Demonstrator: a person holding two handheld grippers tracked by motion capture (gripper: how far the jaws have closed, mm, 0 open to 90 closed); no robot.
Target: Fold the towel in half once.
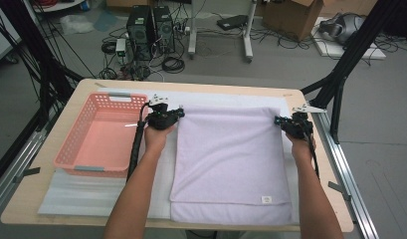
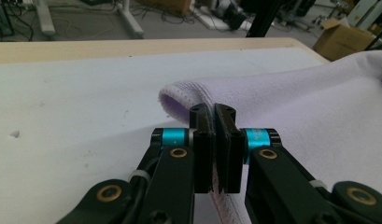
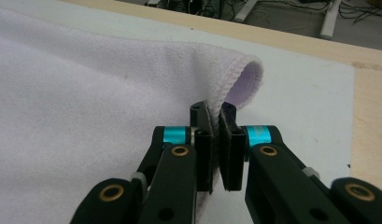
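The wooden table (image 1: 51, 199) carries a white foam sheet (image 1: 91, 191) that covers most of its top. On that sheet lies the lilac towel (image 1: 226, 159), spread flat to the right of centre, with a folded layer showing along its near edge and a small white label (image 1: 266, 199) near the near right corner. Its two far corners are lifted off the sheet.

To the left of the towel, just beside it, stands the pink plastic basket (image 1: 74, 137), a shallow slotted crate with grey handle strips on its far and near rims. Nothing lies inside it; its bare floor shows.

The left gripper (image 1: 180, 113) pinches the towel's far left corner: in the left gripper view (image 2: 215, 126) its jaws are pressed together with the stitched hem between them, the cloth curling over in a loop just beyond. The right gripper (image 1: 279, 120) clamps the far right corner the same way, with the hem caught between its nearly closed jaws (image 3: 215, 122).
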